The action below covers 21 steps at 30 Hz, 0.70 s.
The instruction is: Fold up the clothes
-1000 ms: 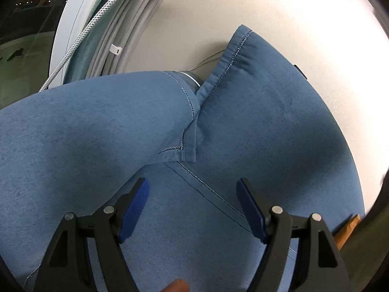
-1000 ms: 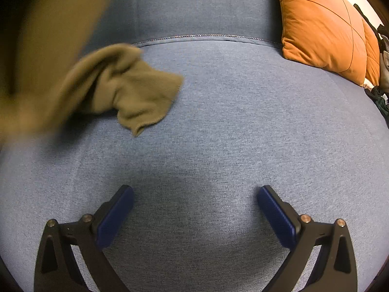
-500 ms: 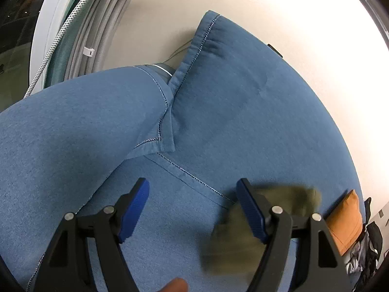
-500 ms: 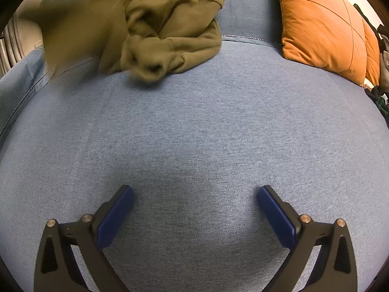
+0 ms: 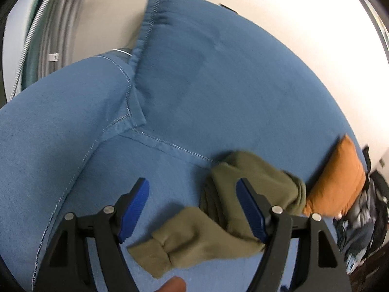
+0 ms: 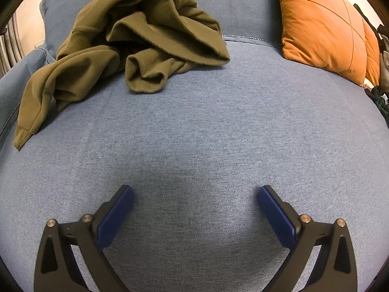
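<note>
An olive-green sweatshirt (image 6: pixel 131 39) lies crumpled in a heap on the blue sofa seat (image 6: pixel 206 133), against the backrest at the left. It also shows in the left wrist view (image 5: pixel 218 214), with a sleeve trailing toward the camera. My left gripper (image 5: pixel 193 206) is open and empty, hovering just above the sleeve. My right gripper (image 6: pixel 194 209) is open and empty over the bare seat, well in front of the sweatshirt.
An orange cushion (image 6: pixel 323 29) leans against the backrest at the right; it also shows in the left wrist view (image 5: pixel 340 177). The sofa arm (image 5: pixel 48 133) rises at the left. Dark clothes (image 5: pixel 362 219) lie beyond the cushion. A wall and cables (image 5: pixel 46 24) are behind the sofa.
The sweatshirt flew in from the left and came to rest in a heap on the seat. The left gripper swung right, bringing the sweatshirt and cushion into view. Both grippers stayed open.
</note>
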Each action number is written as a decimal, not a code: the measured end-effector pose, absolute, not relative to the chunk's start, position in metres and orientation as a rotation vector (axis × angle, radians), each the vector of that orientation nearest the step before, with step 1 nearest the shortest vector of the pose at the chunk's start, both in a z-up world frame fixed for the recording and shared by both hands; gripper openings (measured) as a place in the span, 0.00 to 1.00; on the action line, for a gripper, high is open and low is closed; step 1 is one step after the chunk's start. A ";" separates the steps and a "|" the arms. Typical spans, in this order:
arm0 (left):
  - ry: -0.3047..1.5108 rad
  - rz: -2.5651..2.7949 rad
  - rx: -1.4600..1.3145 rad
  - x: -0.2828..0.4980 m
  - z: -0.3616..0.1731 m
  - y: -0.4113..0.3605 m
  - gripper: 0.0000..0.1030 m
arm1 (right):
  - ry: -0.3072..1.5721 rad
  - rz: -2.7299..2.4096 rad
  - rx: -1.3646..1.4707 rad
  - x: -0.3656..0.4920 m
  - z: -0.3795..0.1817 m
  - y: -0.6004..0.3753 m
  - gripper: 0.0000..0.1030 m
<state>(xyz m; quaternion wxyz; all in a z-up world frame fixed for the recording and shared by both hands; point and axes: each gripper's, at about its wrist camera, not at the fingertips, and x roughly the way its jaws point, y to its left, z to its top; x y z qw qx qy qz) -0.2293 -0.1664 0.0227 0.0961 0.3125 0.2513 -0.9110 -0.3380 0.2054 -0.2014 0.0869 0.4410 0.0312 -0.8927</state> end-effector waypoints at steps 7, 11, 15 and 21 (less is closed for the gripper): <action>0.627 -2.759 0.994 -0.231 0.019 -0.122 0.72 | 0.098 -2.658 1.319 -0.339 -0.202 0.205 1.00; 0.630 -2.782 1.035 -0.242 0.014 -0.106 0.72 | 0.099 -2.659 1.318 -0.340 -0.202 0.205 1.00; 0.635 -2.805 1.075 -0.252 0.009 -0.091 0.72 | 0.102 -2.669 1.314 -0.338 -0.195 0.206 1.00; 0.712 -2.824 1.124 -0.261 0.001 -0.095 0.72 | 0.090 -2.721 1.270 -0.327 -0.164 0.211 1.00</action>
